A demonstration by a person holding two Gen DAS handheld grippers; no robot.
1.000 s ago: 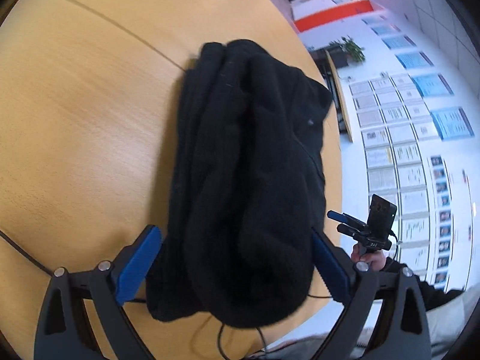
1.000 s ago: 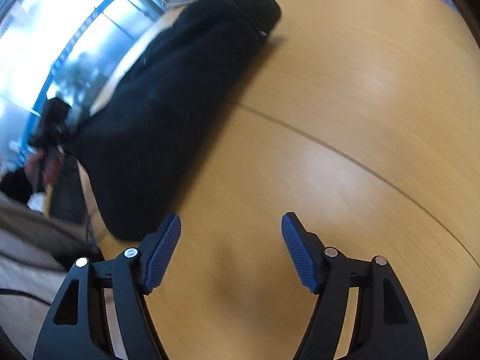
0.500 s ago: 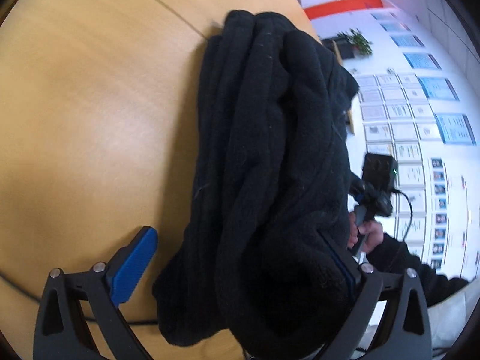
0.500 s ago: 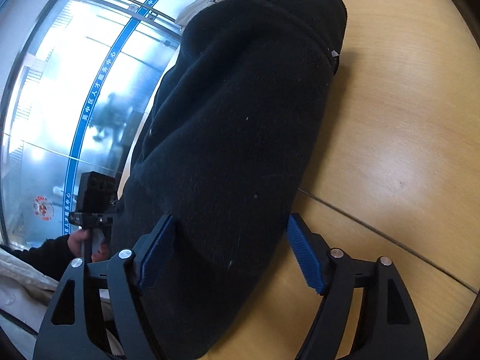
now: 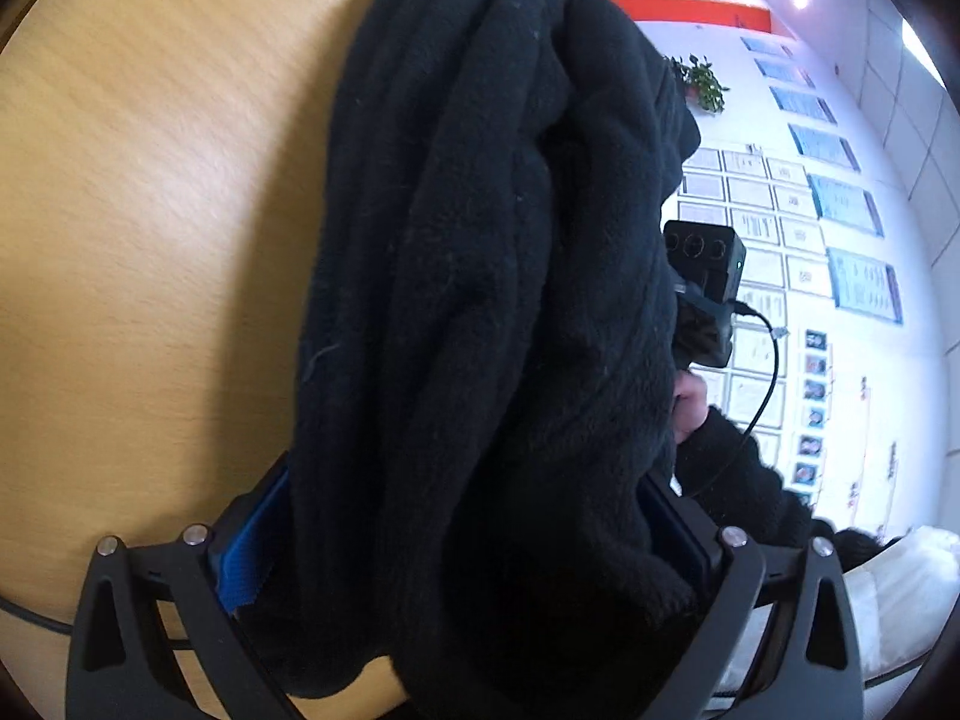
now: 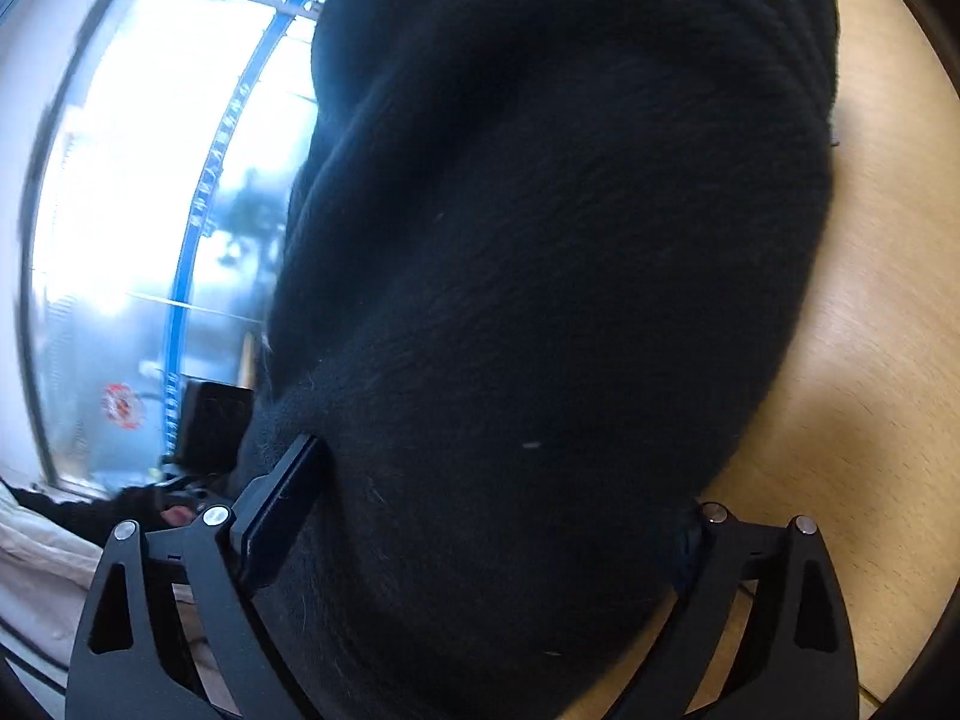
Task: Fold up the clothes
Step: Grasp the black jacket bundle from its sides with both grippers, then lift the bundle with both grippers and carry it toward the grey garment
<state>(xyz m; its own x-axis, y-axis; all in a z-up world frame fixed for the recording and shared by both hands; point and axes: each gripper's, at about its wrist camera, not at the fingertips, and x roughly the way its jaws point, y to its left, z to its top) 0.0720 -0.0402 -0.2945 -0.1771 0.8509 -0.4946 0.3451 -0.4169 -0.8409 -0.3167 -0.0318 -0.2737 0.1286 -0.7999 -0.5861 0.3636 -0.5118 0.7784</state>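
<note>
A black fleece garment [image 5: 480, 300], folded into a thick bundle, lies on the wooden table [image 5: 150, 210]. My left gripper [image 5: 468, 546] is wide open and straddles one end of the bundle, its blue pads against the cloth on both sides. My right gripper [image 6: 486, 516] is wide open and straddles the other end of the garment [image 6: 540, 270], which fills most of that view. The right gripper's camera body [image 5: 705, 276] shows past the bundle in the left wrist view.
The table edge [image 5: 372, 696] runs close under the near end of the bundle. A black cable [image 5: 36, 618] lies on the table at lower left. A wall with posters [image 5: 810, 210] is beyond. Glass doors [image 6: 150, 210] show behind the right view.
Both grippers have moved in onto the bundle from opposite ends. The garment now sits deep between each pair of open fingers, where before it lay ahead of them.
</note>
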